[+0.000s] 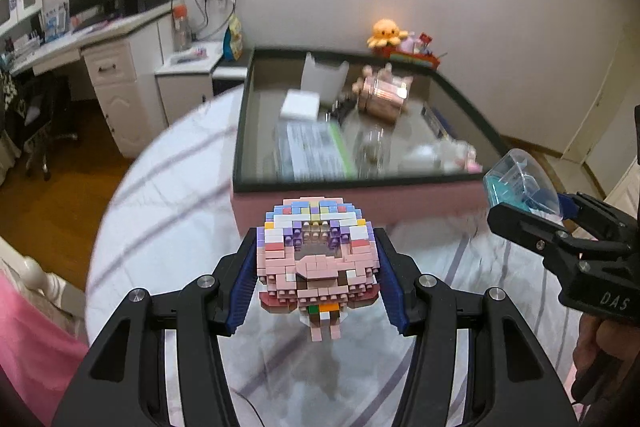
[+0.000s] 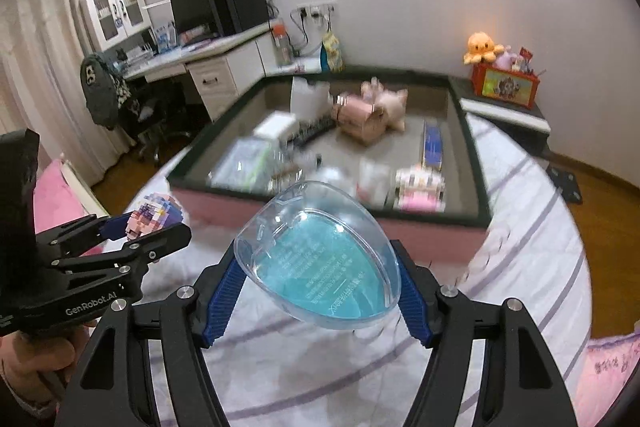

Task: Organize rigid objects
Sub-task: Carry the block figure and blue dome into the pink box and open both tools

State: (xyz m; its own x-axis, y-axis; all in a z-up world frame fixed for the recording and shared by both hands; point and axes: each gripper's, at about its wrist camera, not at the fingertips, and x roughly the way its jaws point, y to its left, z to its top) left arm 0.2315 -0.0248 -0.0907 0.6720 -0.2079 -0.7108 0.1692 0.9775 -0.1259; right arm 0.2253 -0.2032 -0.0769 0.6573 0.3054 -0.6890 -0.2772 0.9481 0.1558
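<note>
Two objects are in our grippers at once, both lifted clear of the striped bed cover (image 2: 520, 259) and facing the open box (image 1: 460, 183) at twelve o'clock. Our left gripper (image 1: 316, 267) is clamped on the brick-built figure (image 1: 316, 259), its blue pads (image 1: 244, 291) pressing the pastel head from nine and three o'clock, the small body hanging below. Our right gripper (image 2: 320, 287) is clamped on the clear egg-shaped case (image 2: 320, 259) with its turquoise insert, gripped across its width and tilted so the base faces us. In the right wrist view the left gripper and its figure sit at nine o'clock, near but apart from the case. We judge the step in hand to be the carry, pick-up done and placing not yet done. Next we need to bring both over the dark rim and choose bare spots among the blurred things already inside; the floor near the pink plush (image 2: 384, 103) looks freer, though motion blur makes that hard to tell
</note>
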